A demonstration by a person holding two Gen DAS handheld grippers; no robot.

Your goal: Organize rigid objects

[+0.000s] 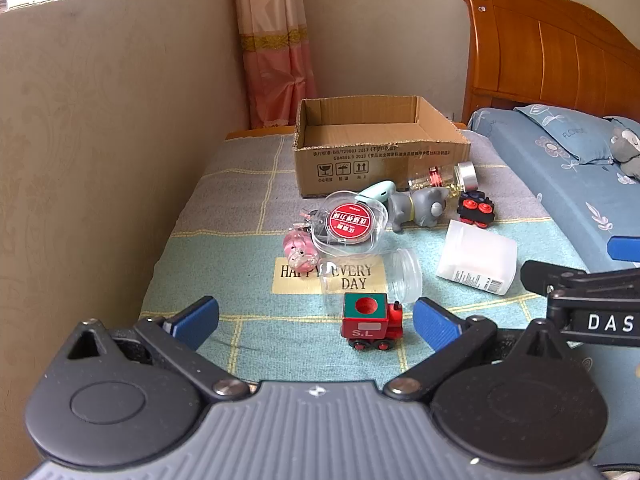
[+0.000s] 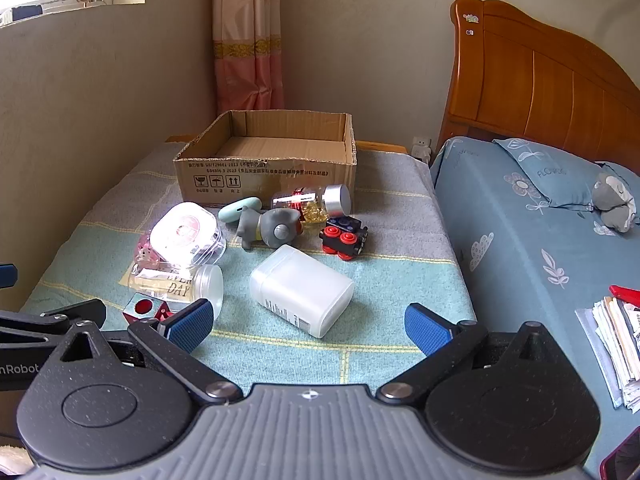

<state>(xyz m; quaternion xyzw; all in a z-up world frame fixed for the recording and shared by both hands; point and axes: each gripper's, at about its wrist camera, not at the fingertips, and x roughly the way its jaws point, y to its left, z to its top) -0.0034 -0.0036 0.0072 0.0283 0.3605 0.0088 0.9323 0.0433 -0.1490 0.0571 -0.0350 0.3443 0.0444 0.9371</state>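
While both grippers hang released, left gripper (image 1: 316, 322) faces a red toy train (image 1: 370, 322); right gripper (image 2: 308, 326) faces a white plastic container (image 2: 302, 290). Behind them a clear jar (image 1: 374, 278), grey figurine (image 2: 270, 228) and black toy car (image 2: 344, 236) clutter the checked blanket (image 2: 380, 280) before the cardboard box (image 2: 266, 160) at its far edge, beside a blue-sheeted bed (image 2: 520, 240).

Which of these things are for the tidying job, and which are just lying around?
For the job: cardboard box, red toy train, white plastic container, clear jar, grey cat figure, black toy car.

Just lying about: pillow, plush toy, papers.
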